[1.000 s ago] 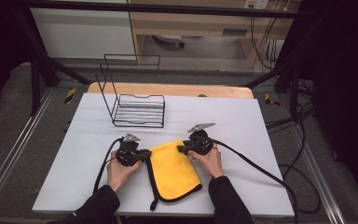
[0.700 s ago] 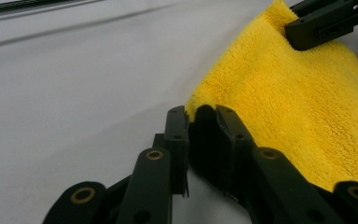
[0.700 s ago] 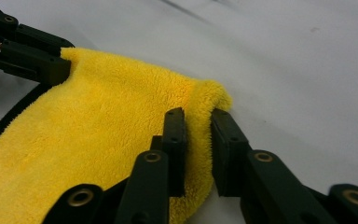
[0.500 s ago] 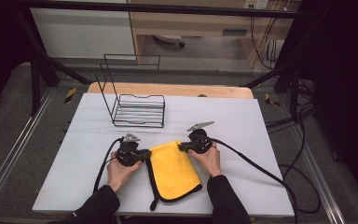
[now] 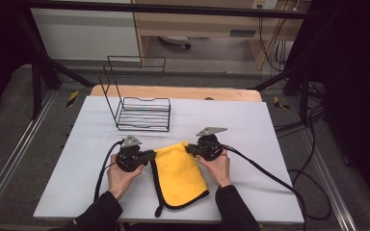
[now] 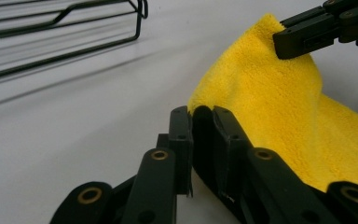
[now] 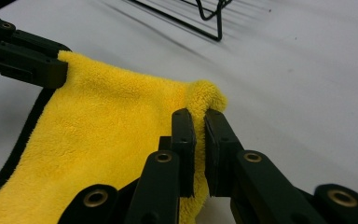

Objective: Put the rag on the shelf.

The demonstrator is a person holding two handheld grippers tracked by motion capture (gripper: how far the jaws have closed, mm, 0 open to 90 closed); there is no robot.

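Observation:
A yellow cloth (image 5: 179,173) with a black edge lies on the white table (image 5: 270,144) between the person's two hands. My left gripper (image 5: 150,155) is shut on the cloth's far left corner. In the left gripper view its jaws (image 6: 200,116) pinch the cloth (image 6: 279,112) edge. My right gripper (image 5: 189,149) is shut on the far right corner. In the right gripper view the yellow pile (image 7: 107,135) bunches up between my right gripper's (image 7: 199,121) pads. Each gripper view also shows the other gripper clamped on the cloth: the right gripper (image 6: 289,42) and the left gripper (image 7: 51,70).
A black wire rack (image 5: 142,108) stands on the table beyond the cloth, toward the left. A wooden board (image 5: 173,92) runs along the table's far edge. Cables trail from both grippers, the right one off the table's right side.
The right gripper has risen slightly with the cloth's far right corner. The left hand has stayed where it was.

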